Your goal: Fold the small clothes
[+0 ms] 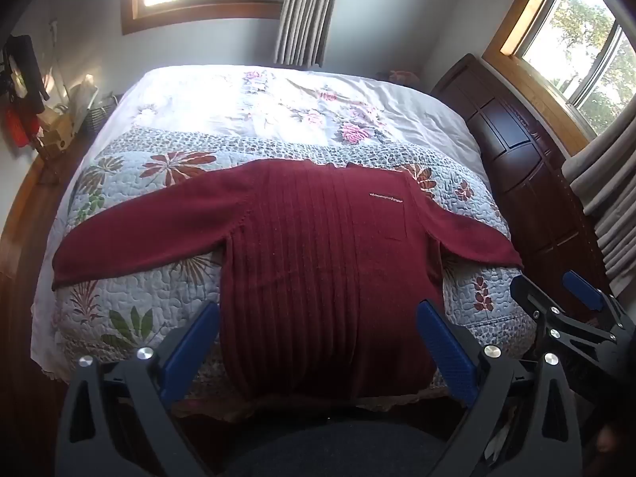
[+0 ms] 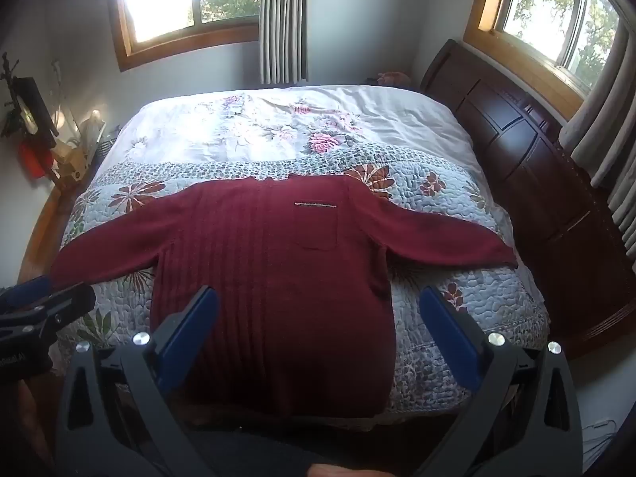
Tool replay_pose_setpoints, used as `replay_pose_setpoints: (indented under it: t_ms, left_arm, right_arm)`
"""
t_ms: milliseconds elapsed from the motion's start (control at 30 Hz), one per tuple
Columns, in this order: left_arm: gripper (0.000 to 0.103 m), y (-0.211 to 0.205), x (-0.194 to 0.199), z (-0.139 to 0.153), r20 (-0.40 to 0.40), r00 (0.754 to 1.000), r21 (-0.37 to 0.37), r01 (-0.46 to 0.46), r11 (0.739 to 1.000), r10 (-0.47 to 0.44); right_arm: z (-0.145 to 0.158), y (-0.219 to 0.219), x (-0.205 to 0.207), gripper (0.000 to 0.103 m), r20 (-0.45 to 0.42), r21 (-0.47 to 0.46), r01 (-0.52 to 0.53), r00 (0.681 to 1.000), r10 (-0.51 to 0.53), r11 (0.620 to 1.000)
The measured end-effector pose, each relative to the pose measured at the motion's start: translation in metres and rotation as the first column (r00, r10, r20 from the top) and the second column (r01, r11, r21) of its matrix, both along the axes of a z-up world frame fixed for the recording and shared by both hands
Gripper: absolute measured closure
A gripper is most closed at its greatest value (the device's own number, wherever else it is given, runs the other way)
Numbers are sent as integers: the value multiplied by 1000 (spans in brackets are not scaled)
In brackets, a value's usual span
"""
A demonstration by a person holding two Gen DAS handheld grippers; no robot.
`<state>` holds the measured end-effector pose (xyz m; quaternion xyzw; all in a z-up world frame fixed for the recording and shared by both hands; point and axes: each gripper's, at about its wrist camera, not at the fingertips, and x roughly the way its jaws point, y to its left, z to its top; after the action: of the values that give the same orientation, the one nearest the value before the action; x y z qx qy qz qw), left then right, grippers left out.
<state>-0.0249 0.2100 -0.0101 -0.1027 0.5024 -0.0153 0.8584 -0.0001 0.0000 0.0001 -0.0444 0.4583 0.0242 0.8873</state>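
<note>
Dark red knit sweater point(image 1: 318, 246) lies face-up, flat on quilted floral bedspread point(image 1: 131, 206) at bed's near end, sleeves spread wide, hem toward viewer: prob. laid out ready for folding. Ribbed front w/ small chest pocket. Left gripper point(image 1: 318, 318) and right gripper point(image 2: 318, 310) both spread wide, holding nothing, hovering above hem. No fold started yet.

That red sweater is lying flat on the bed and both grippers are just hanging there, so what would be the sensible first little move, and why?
Probably take the left gripper out to the left sleeve to fold it inward. The red sweater lies spread flat on the quilt, both sleeves out, nothing folded. Both the left and the right gripper hover with jaws open and empty.
</note>
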Motion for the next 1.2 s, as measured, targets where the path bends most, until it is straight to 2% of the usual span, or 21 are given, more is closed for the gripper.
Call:
replay_pose_setpoints:
  t_ms: [300, 1200]
  left_arm:
    - [4, 4, 3, -2, 1, 1000, -10, 0, 1000, 0]
    - [4, 2, 3, 6, 21, 1000, 23, -21, 1000, 20]
  right_arm:
    - [-1, 0, 2, 3, -4, -4, -3, 1000, 3, 1000]
    - [-4, 2, 5, 3, 0, 3, -18, 1000, 18, 1000]
